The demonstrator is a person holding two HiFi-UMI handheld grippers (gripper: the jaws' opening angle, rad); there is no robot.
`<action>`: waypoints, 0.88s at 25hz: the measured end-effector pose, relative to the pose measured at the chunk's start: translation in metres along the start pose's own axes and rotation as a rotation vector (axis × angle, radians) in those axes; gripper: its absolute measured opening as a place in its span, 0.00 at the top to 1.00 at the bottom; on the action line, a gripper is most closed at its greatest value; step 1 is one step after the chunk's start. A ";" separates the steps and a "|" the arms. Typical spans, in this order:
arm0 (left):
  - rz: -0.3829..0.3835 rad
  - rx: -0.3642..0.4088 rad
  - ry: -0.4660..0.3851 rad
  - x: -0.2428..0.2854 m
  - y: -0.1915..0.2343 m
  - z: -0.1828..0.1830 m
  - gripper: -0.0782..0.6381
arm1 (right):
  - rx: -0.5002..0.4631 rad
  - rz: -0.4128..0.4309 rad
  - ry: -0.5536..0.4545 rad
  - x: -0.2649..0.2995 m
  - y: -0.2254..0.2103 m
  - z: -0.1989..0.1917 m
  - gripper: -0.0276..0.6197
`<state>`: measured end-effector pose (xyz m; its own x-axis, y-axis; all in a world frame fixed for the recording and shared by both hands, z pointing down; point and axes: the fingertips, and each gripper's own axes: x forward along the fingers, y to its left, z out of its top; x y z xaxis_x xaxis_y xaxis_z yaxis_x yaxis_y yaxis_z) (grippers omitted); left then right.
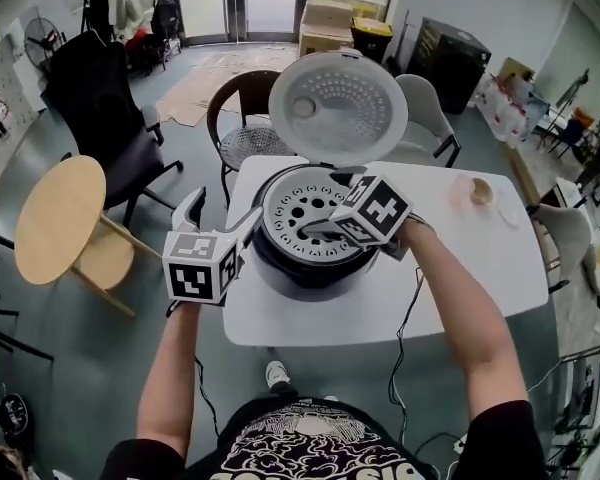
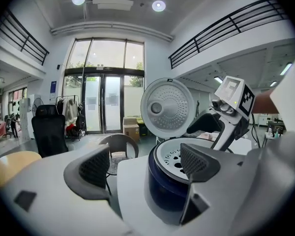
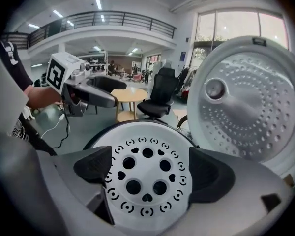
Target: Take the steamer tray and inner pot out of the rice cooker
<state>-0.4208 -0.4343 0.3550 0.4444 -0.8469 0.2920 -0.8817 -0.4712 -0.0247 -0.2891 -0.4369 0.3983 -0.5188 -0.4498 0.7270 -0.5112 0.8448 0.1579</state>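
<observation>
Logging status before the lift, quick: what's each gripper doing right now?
Left gripper: open, empty, beside the rice cooker.
Right gripper: open, empty, over the steamer tray.

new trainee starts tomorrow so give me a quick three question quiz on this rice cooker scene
1. True or false: the lid of the rice cooker is shut.
2. Where is the steamer tray? A inside the cooker; B on the table; C on a chair.
3. Which gripper is above the tray, and how do its jaws stand?
Key: 1 false, it stands open. 2 A. 3 the right gripper, jaws apart, holding nothing.
</observation>
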 end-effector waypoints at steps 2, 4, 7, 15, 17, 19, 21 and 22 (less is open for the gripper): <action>-0.023 -0.001 0.002 0.009 0.013 -0.002 0.28 | -0.020 0.029 0.072 0.019 0.001 -0.001 0.18; -0.045 0.004 0.010 0.018 0.024 -0.004 0.28 | -0.027 0.057 0.138 0.036 0.001 -0.005 0.18; -0.069 0.006 0.018 0.028 0.037 -0.008 0.28 | -0.022 0.082 0.220 0.054 -0.003 -0.013 0.20; -0.082 -0.017 0.005 0.029 0.067 -0.011 0.28 | 0.020 0.165 0.346 0.079 0.002 -0.016 0.25; -0.086 -0.022 0.004 0.031 0.071 -0.011 0.28 | 0.014 0.166 0.373 0.082 -0.002 -0.017 0.28; -0.092 -0.024 0.006 0.033 0.073 -0.015 0.28 | 0.013 0.167 0.398 0.085 -0.003 -0.020 0.31; -0.096 -0.029 0.009 0.031 0.077 -0.021 0.28 | 0.015 0.176 0.425 0.090 0.000 -0.023 0.33; -0.098 -0.033 0.011 0.031 0.079 -0.023 0.28 | 0.015 0.180 0.439 0.092 0.002 -0.025 0.34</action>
<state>-0.4805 -0.4919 0.3841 0.5268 -0.7944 0.3023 -0.8391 -0.5429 0.0354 -0.3213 -0.4692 0.4824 -0.2633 -0.1287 0.9561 -0.4508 0.8926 -0.0040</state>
